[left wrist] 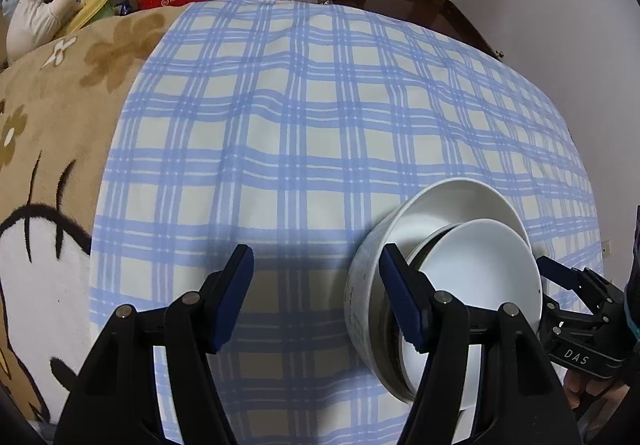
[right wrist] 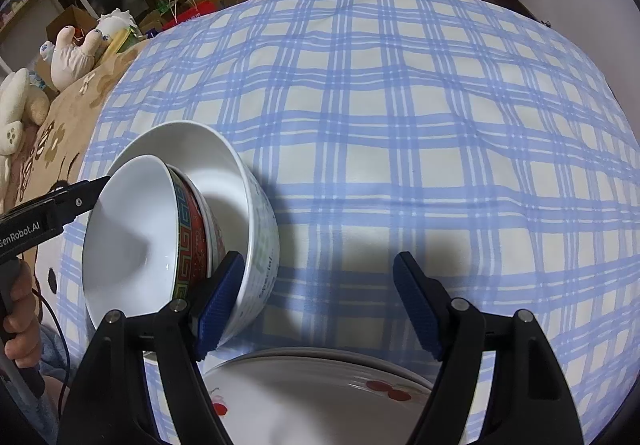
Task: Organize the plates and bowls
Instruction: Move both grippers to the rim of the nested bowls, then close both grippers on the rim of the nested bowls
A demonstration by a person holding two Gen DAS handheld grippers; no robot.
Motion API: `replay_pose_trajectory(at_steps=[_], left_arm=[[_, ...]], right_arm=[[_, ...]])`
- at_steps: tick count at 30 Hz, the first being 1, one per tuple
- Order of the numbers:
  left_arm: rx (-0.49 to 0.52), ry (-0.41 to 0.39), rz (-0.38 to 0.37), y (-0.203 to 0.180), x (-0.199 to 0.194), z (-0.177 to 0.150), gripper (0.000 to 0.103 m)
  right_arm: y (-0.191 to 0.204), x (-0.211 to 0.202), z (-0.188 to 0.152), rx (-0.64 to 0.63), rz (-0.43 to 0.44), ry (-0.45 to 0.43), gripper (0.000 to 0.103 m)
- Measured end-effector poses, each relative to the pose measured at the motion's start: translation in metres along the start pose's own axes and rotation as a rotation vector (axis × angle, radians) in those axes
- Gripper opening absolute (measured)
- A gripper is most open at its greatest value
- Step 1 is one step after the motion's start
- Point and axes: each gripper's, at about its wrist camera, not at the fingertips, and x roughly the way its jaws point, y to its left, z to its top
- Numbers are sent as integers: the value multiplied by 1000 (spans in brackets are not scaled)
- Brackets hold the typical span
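On the plaid cloth [right wrist: 400, 125], the left gripper [left wrist: 316, 297] stands open, gripping nothing. Just right, the nested bowls [right wrist: 168, 237] tilt, mouths facing left in the right view. The right gripper [right wrist: 320, 305] gapes empty above the cherry plate [right wrist: 320, 397].

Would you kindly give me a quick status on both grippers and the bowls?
Left gripper open, nothing between pads. Right gripper open, empty. Small bowl nested tilted in large white bowl on checked cloth. Cherry plate below right gripper.
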Motion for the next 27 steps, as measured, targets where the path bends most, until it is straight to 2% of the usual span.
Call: replay_pose_trajectory(at_steps=[6, 9, 11, 12, 15, 17, 20, 24, 27], left_arm=[[4, 42, -18, 2, 9, 6, 62], [32, 60, -5, -6, 14, 7, 51], [52, 55, 2, -12, 13, 7, 45], [51, 58, 0, -13, 13, 7, 43], [33, 66, -23, -11, 13, 8, 40], [25, 79, -39, -11, 13, 7, 34], [21, 99, -62, -11, 14, 5, 25], [47, 93, -52, -16, 12, 4, 18], [82, 79, -32, -26, 11, 3, 8]], right_arm=[[6, -4, 5, -17, -32, 47, 78], [8, -6, 11, -1, -49, 80, 74], [9, -6, 15, 4, -52, 92, 65], [10, -6, 16, 6, -50, 99, 63], [15, -5, 18, 4, -24, 122, 47], [17, -4, 20, 5, 1, 132, 29], [24, -2, 21, 0, 31, 139, 10], [26, -3, 21, -2, 26, 134, 8], [23, -2, 21, 11, 35, 130, 8]])
